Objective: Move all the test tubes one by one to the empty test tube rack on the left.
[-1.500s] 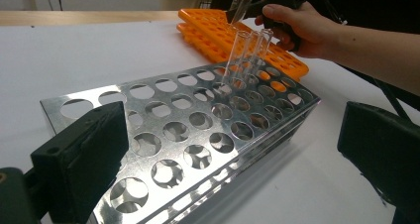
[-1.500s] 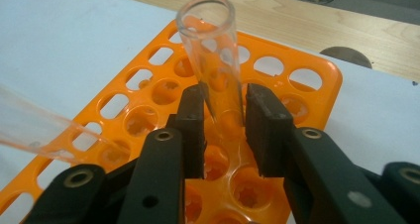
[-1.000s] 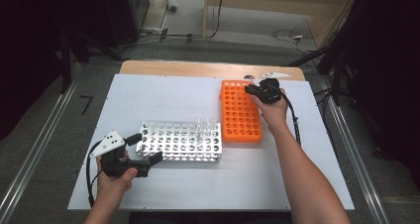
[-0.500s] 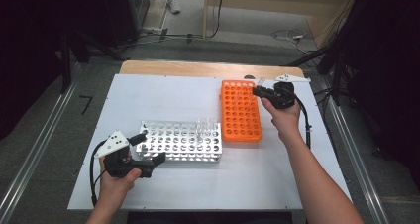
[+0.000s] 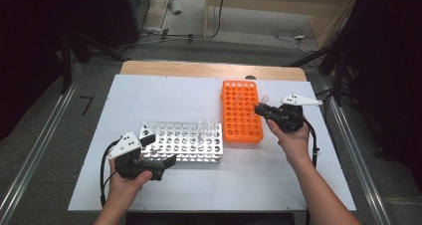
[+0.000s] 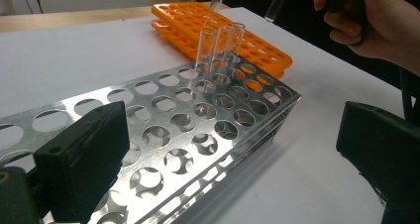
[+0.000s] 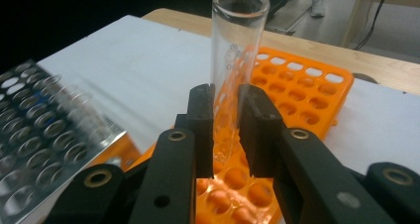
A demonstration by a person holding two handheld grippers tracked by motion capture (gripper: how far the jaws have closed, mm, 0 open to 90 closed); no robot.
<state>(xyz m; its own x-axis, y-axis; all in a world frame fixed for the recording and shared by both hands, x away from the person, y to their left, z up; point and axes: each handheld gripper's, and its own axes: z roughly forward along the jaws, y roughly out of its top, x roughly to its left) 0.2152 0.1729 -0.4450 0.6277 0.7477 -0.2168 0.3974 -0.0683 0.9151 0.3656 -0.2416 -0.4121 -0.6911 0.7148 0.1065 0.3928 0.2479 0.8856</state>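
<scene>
I'm holding right gripper clamped on the tube, upright; steel rack is lying leftward, by the left gripper, jaws apart.

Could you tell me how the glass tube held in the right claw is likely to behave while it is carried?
The glass tube looks smooth, so it may slip between the right claw pads. Thin clear walls suggest it is fragile. Laid down, it would probably roll.

White rectangular tabletop on light wooden table; grey carpet floor; cables on floor; someone's sneakers beyond.
</scene>
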